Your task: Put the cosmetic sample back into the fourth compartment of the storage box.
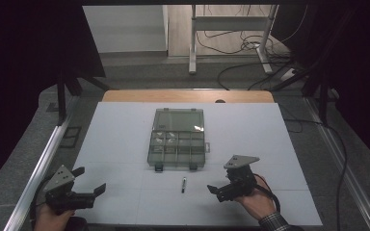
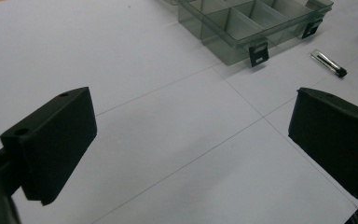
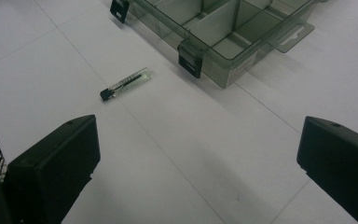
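A clear grey compartment box lies open mid-table, its lid folded back and two black latches at the front. A small clear tube with a black cap lies just in front of it. My left gripper rests open at the near left corner, empty. My right gripper stands open right of the tube, also empty. The left gripper view has the box and tube far beyond its gripper. In the right gripper view, the tube and box lie ahead of that gripper.
A white sheet covers the table, with a wooden edge at the back. Metal rails run along both sides. Cables and a desk frame stand on the floor beyond.
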`<state>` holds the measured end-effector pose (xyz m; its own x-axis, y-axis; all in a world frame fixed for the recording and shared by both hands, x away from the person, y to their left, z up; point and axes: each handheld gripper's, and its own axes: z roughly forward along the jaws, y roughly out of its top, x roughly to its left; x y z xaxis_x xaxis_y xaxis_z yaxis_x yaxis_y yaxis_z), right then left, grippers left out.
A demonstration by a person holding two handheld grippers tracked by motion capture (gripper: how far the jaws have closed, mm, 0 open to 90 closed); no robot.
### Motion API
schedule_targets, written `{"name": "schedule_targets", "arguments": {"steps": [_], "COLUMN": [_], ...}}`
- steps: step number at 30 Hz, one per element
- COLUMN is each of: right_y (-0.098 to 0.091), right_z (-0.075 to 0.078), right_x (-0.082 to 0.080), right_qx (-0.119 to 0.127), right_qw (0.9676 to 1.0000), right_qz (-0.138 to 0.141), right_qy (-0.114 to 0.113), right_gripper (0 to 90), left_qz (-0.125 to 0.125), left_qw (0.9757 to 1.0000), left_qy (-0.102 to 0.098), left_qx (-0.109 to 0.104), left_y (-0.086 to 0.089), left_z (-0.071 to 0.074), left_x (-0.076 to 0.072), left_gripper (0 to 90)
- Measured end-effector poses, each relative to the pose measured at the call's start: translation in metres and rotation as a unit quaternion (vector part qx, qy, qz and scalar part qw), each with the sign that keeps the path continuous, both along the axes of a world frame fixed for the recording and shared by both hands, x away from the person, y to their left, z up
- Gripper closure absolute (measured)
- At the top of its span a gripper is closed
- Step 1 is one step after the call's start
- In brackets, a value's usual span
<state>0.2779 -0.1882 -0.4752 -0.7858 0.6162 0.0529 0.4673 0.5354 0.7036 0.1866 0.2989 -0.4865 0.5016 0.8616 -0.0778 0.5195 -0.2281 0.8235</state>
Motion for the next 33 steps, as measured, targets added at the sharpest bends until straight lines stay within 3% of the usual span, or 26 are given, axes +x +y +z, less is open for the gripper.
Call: {"name": "schedule_targets", "arguments": {"steps": [14, 23, 33], "right_y": [0.015, 0.029, 0.045], "right_z": [-0.001, -0.002, -0.005], "right_x": [0.005, 0.007, 0.012], "right_qx": [0.006, -0.02, -0.031], "right_qw": [0.9999, 0.9997, 0.9991], "right_qz": [-0.006, 0.003, 0.015], "right_qy": [0.008, 0.016, 0.027], "right_gripper": [0.0, 0.0, 0.0], "left_qz": [-0.002, -0.004, -0.005], "left_qw": [1.0, 1.0, 1.0], "left_qy": [0.0, 0.0, 0.0], "left_qx": [0.004, 0.005, 0.006], "left_y": [-0.001, -0.001, -0.001], "left_z": [0.0, 0.0, 0.0], "left_x": [0.0, 0.0, 0.0], "left_gripper": [1.4, 1.4, 1.4]}}
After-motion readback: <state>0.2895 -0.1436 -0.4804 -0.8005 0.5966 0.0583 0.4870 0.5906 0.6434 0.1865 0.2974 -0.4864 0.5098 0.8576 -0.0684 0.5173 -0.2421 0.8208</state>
